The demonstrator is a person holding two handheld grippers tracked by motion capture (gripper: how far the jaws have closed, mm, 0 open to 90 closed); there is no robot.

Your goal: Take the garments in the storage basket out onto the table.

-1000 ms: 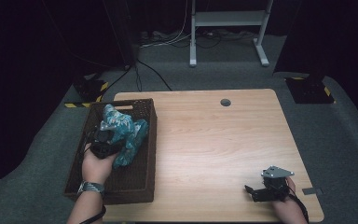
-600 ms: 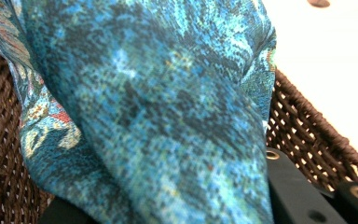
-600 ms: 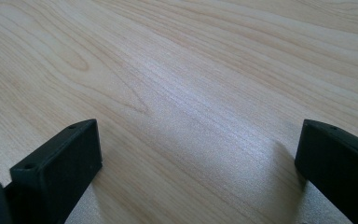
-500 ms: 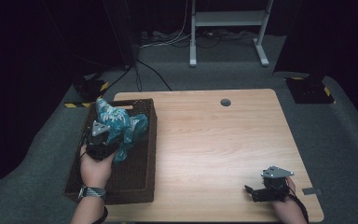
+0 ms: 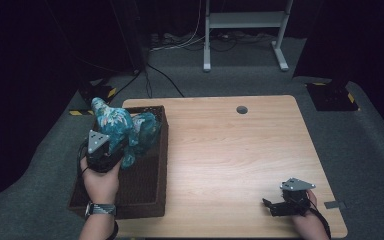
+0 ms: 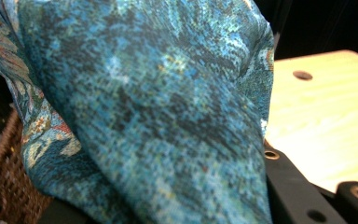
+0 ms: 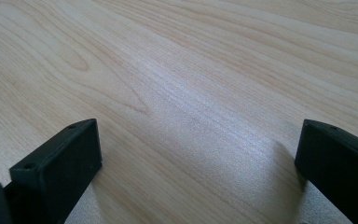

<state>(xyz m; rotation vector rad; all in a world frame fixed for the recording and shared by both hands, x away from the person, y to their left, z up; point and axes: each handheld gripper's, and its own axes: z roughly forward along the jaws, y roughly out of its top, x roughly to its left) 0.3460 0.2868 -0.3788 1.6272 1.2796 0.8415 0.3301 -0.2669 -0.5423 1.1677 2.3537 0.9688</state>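
Observation:
A bunched teal cloth [image 5: 124, 129] with a floral pattern hangs above the dark wicker basket [image 5: 161, 150] at the table's left edge. My left gripper [image 5: 111, 148] is shut on it, and the person's hand holds the gripper over the basket's middle. In the left gripper view the cloth [image 6: 144, 116] drapes over the jaws; one black finger [image 6: 294, 186] shows at the lower right. My right gripper [image 5: 271, 206] rests on the table near the front right corner, and in its own view it [image 7: 196, 154] stands open over bare wood.
The light wooden table [image 5: 230, 150] has a round cable hole [image 5: 241, 109] near its far edge. Beyond it lie grey carpet, cables and a white stand's legs [image 5: 207, 65]. A wicker wall of the basket [image 6: 0, 177] is beside the cloth.
The left hand has lifted the cloth higher above the basket and drawn it a little to the left. The right gripper has stayed still.

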